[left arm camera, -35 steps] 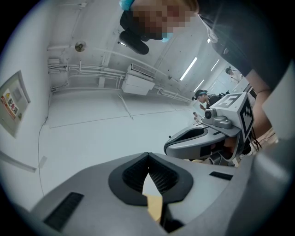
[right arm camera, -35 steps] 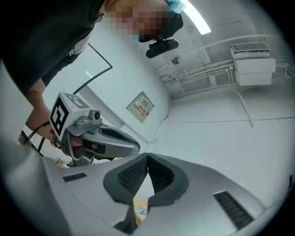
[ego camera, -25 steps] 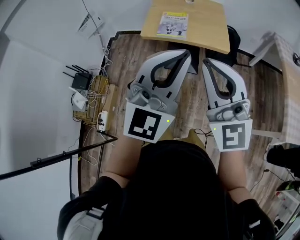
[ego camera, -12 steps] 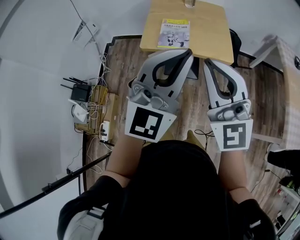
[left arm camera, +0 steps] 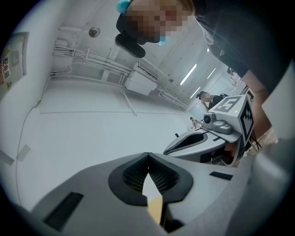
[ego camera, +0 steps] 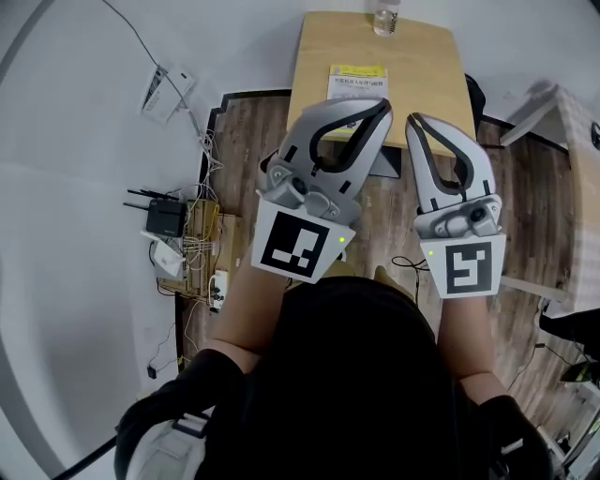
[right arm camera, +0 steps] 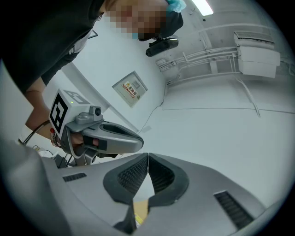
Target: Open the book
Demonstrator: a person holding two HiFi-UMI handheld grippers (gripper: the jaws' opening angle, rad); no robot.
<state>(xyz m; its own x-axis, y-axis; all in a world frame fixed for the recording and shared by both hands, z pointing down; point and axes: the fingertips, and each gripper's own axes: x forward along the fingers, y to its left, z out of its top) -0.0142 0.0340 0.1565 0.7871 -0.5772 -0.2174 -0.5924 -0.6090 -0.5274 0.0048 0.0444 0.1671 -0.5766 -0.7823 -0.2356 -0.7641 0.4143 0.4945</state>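
Observation:
A thin book (ego camera: 357,82) with a yellow and white cover lies shut on a small wooden table (ego camera: 422,70) at the top of the head view. My left gripper (ego camera: 382,105) is held out in front of me, its tips over the table's near edge just below the book, jaws shut and empty. My right gripper (ego camera: 414,122) hangs beside it to the right, also shut on nothing. In the left gripper view the jaw tips (left arm camera: 148,155) meet, pointing at a white wall; the right gripper view shows its tips (right arm camera: 148,156) together too.
A clear bottle (ego camera: 386,17) stands at the table's far edge. On the floor at left sit a router (ego camera: 167,217), a power strip (ego camera: 221,289) and tangled cables by the wall. A pale table (ego camera: 583,159) stands at right. Wood flooring lies under me.
The table and book have slid down in the head view and come closer under both grippers as I moved forward. The bottle has come into sight. Both grippers stayed shut.

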